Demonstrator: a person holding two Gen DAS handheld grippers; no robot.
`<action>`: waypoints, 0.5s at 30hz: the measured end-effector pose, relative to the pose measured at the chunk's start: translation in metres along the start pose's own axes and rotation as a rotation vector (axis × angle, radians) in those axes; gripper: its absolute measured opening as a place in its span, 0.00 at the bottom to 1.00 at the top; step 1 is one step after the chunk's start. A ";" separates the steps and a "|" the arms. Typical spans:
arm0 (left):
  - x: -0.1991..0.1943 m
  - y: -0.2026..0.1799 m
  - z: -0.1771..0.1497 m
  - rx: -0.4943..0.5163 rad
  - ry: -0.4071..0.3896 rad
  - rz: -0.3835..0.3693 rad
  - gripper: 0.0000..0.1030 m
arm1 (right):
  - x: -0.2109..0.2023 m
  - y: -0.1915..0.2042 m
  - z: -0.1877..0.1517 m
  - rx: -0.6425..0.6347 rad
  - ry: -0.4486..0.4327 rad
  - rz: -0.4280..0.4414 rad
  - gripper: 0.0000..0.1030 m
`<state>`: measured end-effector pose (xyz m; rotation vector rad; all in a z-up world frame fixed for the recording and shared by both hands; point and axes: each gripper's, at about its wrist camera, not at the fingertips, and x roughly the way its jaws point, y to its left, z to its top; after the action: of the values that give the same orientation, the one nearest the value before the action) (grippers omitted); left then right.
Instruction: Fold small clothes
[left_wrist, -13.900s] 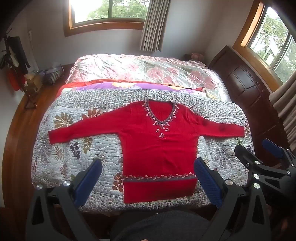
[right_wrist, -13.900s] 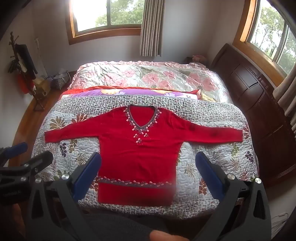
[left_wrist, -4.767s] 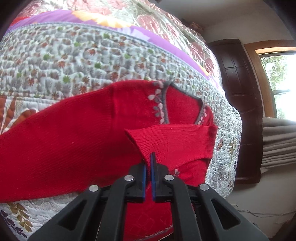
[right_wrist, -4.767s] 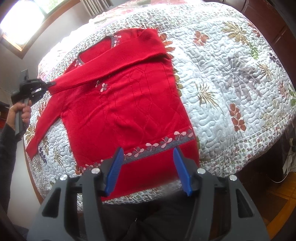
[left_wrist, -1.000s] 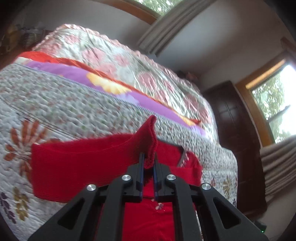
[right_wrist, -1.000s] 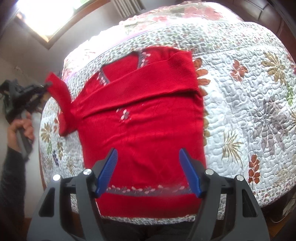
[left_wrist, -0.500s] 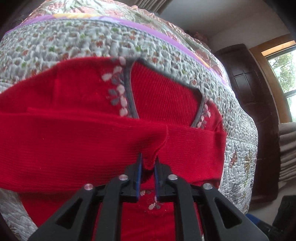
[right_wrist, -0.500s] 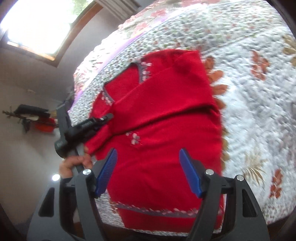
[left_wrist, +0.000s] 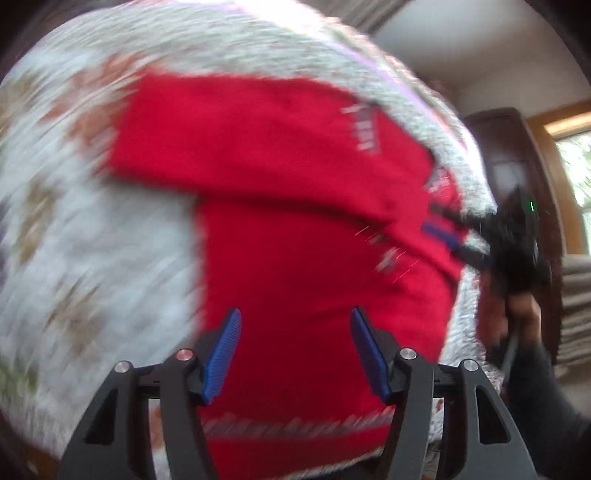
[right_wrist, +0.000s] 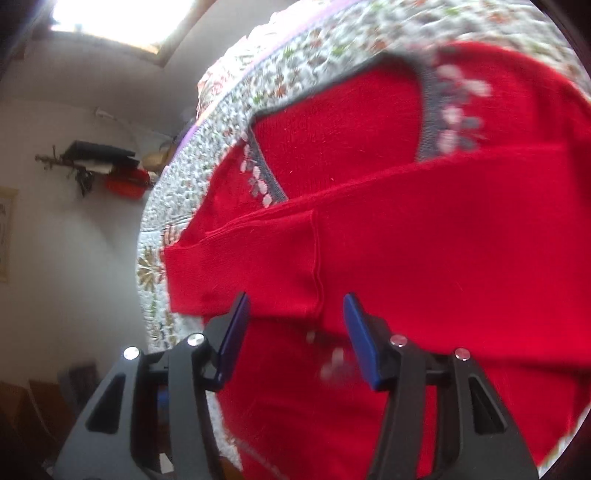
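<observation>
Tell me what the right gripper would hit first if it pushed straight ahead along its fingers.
Most likely the folded sleeve of the red sweater: the open right gripper points at the sleeve's cuff end lying across the chest. Depth is hard to judge.

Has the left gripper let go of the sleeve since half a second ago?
Yes. The left gripper now hangs open over the red sweater, drawn back toward its hem; the sleeve lies folded across the chest, below the neckline.
</observation>
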<state>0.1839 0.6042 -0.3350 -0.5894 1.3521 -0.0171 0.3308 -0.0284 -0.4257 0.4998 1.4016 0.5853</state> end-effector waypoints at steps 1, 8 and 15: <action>-0.008 0.015 -0.013 -0.039 0.002 0.017 0.61 | 0.007 -0.001 0.004 -0.002 0.003 0.002 0.50; -0.032 0.067 -0.056 -0.213 0.000 0.045 0.61 | 0.038 0.000 0.014 -0.019 0.038 0.008 0.42; -0.040 0.072 -0.061 -0.230 -0.014 0.032 0.61 | 0.039 -0.003 0.020 0.053 0.079 0.037 0.04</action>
<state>0.0953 0.6565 -0.3336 -0.7593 1.3590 0.1708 0.3542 -0.0052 -0.4554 0.5510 1.4885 0.6038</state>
